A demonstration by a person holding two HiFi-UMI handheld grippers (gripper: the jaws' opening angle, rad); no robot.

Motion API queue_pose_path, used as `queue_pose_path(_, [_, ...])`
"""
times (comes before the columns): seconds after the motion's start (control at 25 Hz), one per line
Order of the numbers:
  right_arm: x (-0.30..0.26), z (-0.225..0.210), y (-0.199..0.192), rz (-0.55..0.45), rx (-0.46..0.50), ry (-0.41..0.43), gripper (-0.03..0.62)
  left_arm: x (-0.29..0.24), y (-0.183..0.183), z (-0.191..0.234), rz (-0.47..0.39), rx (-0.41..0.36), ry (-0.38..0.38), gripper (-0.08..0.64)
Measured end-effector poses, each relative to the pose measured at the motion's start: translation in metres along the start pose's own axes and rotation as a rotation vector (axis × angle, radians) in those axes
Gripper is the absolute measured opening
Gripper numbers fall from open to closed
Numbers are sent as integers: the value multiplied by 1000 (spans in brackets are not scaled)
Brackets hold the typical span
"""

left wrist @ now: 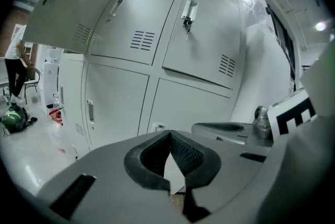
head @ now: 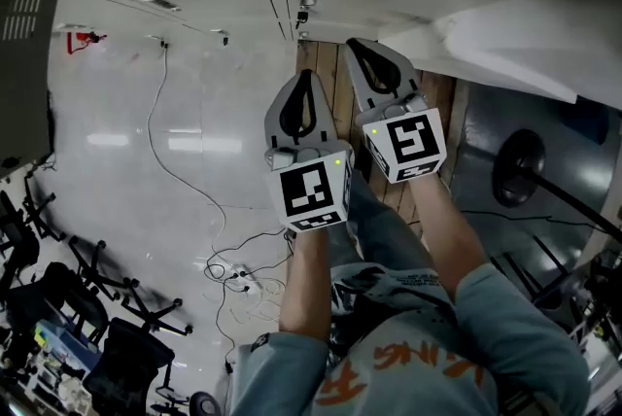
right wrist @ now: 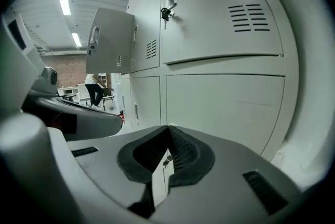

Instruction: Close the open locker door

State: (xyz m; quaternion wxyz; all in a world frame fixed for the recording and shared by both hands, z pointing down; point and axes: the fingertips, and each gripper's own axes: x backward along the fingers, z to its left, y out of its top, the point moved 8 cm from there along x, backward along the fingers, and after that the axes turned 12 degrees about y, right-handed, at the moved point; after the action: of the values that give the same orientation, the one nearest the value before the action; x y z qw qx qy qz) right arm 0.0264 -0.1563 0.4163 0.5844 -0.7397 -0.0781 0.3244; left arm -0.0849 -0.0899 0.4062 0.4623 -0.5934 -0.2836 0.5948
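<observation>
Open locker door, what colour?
The locker door is light grey; right gripper view shows it best.

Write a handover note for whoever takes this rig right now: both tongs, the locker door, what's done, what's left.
Left tongs: shut, empty, touching nothing.
Right tongs: shut, empty, side by side with the left.
Open locker door: upper row, swung out, above and to the left of both tongs; neither touches it.
Done: nothing on the door yet.
Left: probably raise one of the tongs to the door's face and push it flush with the closed lockers.
</observation>
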Motion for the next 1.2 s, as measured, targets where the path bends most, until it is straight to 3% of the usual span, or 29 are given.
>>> queue_pose_path(0.52, [80, -9, 92, -119, -97, -24, -5, 49, 83, -28, -87, 48, 71, 17])
queue_pose_path(0.72, [108, -13, 129, -157, -107, -59, -3, 64, 116, -30, -130, 29, 117, 17])
queue_pose_path(0.96, [144, -15, 163, -208, -129, -114, -3, 90, 155, -50, -196, 5, 74, 17])
queue_pose_path(1.2, [176, -15, 201, -255, -67, -134, -3, 109, 196, -73, -272, -52, 1, 17])
